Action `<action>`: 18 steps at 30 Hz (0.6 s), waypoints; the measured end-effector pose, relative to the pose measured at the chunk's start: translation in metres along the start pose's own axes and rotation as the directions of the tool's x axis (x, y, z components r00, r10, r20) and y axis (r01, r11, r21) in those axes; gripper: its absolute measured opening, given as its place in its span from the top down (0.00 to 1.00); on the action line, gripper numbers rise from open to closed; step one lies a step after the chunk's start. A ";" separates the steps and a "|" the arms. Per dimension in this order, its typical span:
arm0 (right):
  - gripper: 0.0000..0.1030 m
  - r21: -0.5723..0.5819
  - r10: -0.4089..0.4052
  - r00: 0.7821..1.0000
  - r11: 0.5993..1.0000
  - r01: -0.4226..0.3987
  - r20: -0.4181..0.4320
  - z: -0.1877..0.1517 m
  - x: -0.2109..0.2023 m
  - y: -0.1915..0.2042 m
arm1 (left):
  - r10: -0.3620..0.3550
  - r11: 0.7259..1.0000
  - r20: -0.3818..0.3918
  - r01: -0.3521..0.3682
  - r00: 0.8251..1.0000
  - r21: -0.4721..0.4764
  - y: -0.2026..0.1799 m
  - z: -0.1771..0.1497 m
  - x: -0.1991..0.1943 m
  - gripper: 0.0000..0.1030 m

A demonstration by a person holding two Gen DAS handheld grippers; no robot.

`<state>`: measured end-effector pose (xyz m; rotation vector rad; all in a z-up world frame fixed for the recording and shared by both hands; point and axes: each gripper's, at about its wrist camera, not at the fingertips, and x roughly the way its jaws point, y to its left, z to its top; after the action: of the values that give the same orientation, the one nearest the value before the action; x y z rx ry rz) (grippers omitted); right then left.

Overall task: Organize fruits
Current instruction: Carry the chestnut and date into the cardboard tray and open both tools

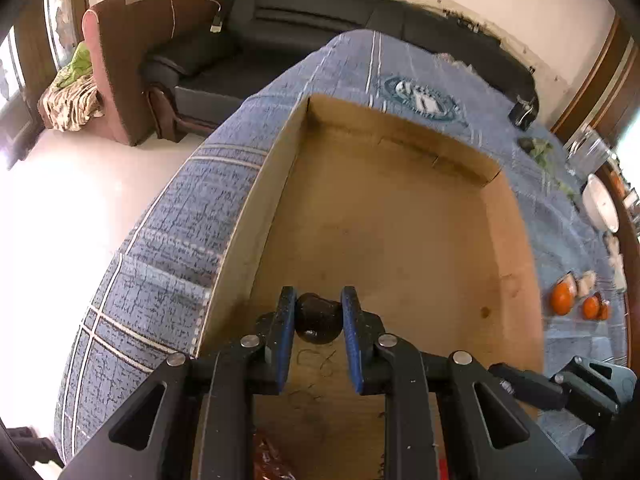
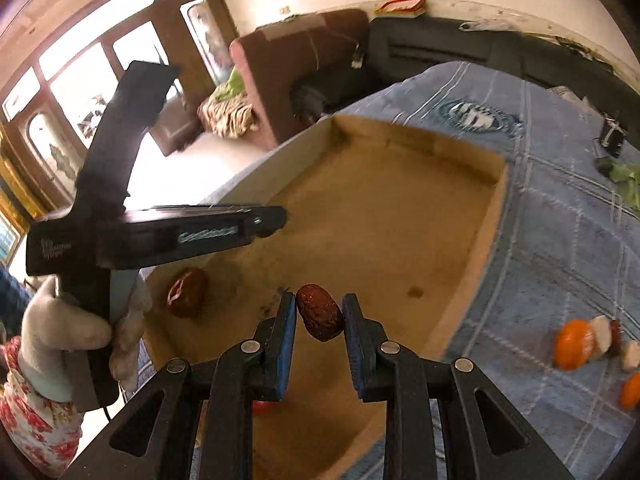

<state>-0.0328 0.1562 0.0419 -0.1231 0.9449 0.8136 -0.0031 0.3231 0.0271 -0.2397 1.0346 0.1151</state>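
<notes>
A shallow cardboard box (image 1: 256, 216) (image 2: 488, 216) lies on a blue checked tablecloth. My left gripper (image 1: 319, 316) is over the near end of the box, shut on a dark brown date (image 1: 318, 318). My right gripper (image 2: 319, 314) is also over the box, jaws around a reddish-brown date (image 2: 320, 312) that touches the left pad, with a small gap at the right pad. Another date (image 2: 186, 292) lies on the box floor below the left gripper's body (image 2: 160, 236). Oranges (image 1: 562, 298) (image 2: 574, 344) and pale fruit pieces (image 2: 602, 336) lie on the cloth to the right.
A black sofa (image 1: 320, 28) and a brown armchair (image 1: 132, 40) stand beyond the table. A white bowl (image 1: 600, 202), green leaves (image 2: 624, 180) and a small dark device (image 2: 610, 138) sit at the table's far right. A gloved hand (image 2: 68, 328) holds the left tool.
</notes>
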 end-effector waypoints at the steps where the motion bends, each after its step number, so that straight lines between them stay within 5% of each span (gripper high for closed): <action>1: 0.74 -0.003 0.002 1.000 1.000 -0.002 -0.010 -0.002 0.004 0.002 | 0.017 1.000 0.001 -0.017 1.000 0.013 -0.002 -0.001 0.000 0.78; 9: 0.74 -0.017 -0.015 0.999 1.000 0.014 -0.052 -0.008 0.027 0.012 | 0.065 0.997 -0.018 -0.065 0.998 0.039 -0.005 -0.010 -0.004 0.77; 14: 0.73 -0.044 -0.045 0.998 0.998 0.043 -0.041 -0.008 0.028 0.016 | 0.020 1.000 -0.040 -0.020 0.999 -0.016 0.006 -0.012 -0.010 0.64; 18: 0.54 -0.051 -0.048 0.999 0.998 0.047 -0.008 -0.010 0.015 0.019 | -0.027 0.996 -0.008 0.026 1.000 -0.081 0.017 -0.012 -0.032 0.49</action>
<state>-0.0470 0.1742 0.0292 -0.1925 0.9273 0.7938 -0.0329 0.3373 0.0466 -0.3279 1.0369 0.1327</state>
